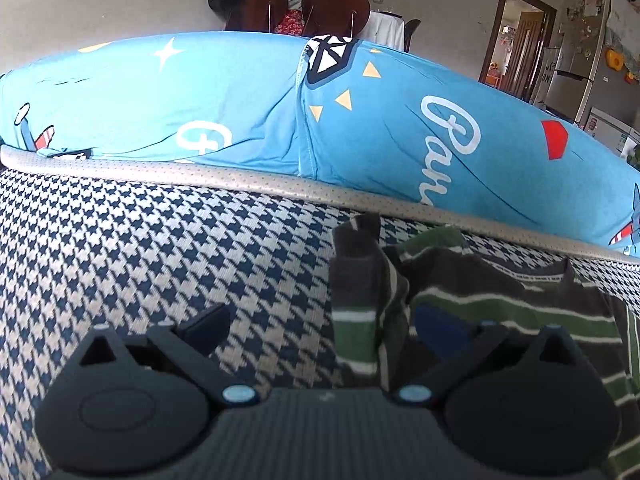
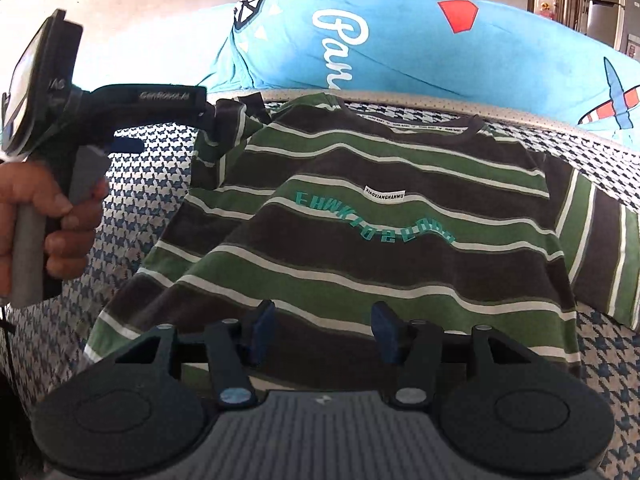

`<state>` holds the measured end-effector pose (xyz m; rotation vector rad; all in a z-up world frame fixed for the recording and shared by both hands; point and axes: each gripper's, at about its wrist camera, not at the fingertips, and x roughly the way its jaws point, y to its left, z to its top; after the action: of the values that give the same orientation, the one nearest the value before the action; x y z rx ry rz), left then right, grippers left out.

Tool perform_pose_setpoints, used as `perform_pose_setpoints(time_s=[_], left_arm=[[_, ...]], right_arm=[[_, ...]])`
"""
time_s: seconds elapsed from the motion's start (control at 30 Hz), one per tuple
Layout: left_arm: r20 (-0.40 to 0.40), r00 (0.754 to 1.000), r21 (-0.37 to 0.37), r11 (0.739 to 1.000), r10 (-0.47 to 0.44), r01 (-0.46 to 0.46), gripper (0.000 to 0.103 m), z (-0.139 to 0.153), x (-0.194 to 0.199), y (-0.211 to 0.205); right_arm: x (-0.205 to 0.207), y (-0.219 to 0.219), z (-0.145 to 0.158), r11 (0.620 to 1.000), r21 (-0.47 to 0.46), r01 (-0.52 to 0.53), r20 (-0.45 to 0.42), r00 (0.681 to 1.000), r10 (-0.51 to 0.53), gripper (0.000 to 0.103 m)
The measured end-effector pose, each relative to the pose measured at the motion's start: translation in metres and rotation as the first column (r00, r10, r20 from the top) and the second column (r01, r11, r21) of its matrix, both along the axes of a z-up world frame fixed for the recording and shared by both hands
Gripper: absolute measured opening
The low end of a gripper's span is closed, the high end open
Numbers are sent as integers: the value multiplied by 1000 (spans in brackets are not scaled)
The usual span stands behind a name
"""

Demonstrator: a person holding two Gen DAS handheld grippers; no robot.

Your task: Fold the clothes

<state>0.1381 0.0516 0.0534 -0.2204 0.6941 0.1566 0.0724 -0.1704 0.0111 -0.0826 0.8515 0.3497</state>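
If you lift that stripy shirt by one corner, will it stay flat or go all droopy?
Probably droopy. The striped shirt already wrinkles where it lies, and its sleeve stands bunched up, so the cloth looks soft. It likely weighs little and should drag, not slide cleanly, over the checked cover.

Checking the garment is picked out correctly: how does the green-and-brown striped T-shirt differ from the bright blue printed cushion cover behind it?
The green-and-brown striped T-shirt lies spread on the houndstooth surface; the bright blue printed cover is stretched over a rounded cushion. The T-shirt has stripes and small teal lettering; the cover has large white script and a red shape. Both are printed fabric.
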Motion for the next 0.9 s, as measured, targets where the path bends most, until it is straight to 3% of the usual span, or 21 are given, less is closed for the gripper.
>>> perform_pose_setpoints(time_s=[0.33, 0.67, 0.9], left_arm=[[-17, 1000, -1, 1000, -20, 20, 101, -17, 32, -2], [-40, 998, -49, 998, -44, 42, 53, -28, 44, 0], [-34, 997, -37, 997, -70, 69, 52, -28, 48, -8]], right_arm=[[19, 22, 2, 999, -19, -45, 36, 998, 45, 53], [42, 27, -1, 1000, -2, -8, 26, 1000, 8, 54], [44, 24, -3, 1000, 8, 22, 12, 1000, -22, 54]])
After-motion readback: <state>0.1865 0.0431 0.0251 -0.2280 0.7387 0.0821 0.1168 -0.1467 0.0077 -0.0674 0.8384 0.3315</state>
